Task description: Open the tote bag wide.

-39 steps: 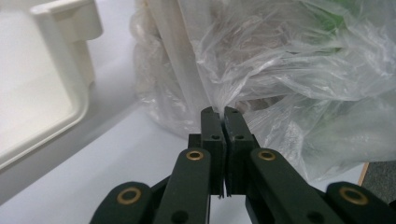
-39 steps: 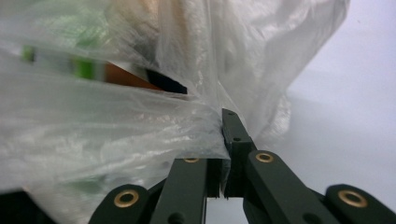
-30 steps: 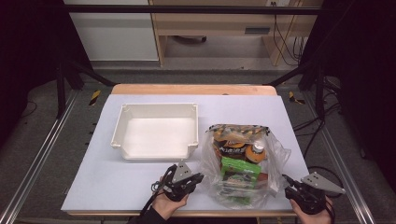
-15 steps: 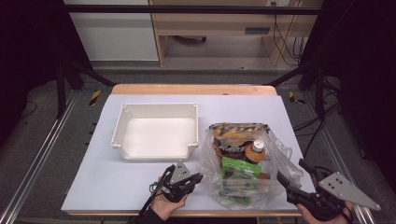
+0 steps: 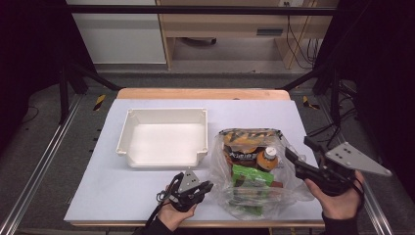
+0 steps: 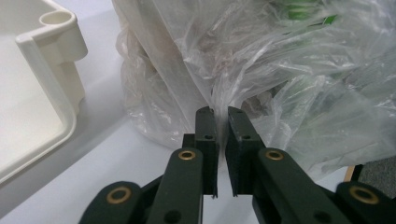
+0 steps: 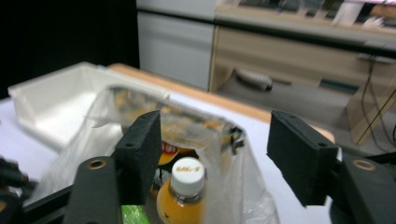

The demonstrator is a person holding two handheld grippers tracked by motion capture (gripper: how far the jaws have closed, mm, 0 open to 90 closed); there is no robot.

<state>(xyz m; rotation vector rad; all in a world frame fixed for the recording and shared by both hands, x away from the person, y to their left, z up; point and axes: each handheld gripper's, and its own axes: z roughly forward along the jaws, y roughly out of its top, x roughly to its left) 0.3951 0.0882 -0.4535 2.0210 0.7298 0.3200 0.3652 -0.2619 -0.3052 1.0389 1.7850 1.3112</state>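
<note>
Looking down from the high view, a clear crinkled plastic bag (image 5: 254, 171) full of groceries is lying on the pale lavender worktop (image 5: 112, 186), just right of an empty white rectangular plastic tray (image 5: 164, 139). An orange drink bottle with a white cap (image 5: 268, 155) and a green packet (image 5: 252, 175) are showing through the film. The left tool (image 5: 205, 186) is sitting low at the bag's near-left edge, its jaws drawn almost together. The right tool (image 5: 299, 155) is hovering above the bag's right side, clear of the worktop, with its jaws standing apart.

Moving to the left gripper view, the left tool (image 6: 222, 116) is pinching a gathered fold of the bag (image 6: 261, 70) between its two black pads, which are standing nearly closed on the film. The tray's rounded corner (image 6: 51, 37) is sitting to the left.

Turning to the right gripper view, the right tool (image 7: 212, 140) is holding nothing; its jaws have just been narrowing a little yet are gaping wide over the bag's open mouth (image 7: 187, 121). The capped bottle (image 7: 187, 186) is standing beneath them, and the tray (image 7: 60, 100) is lying beyond at the left
</note>
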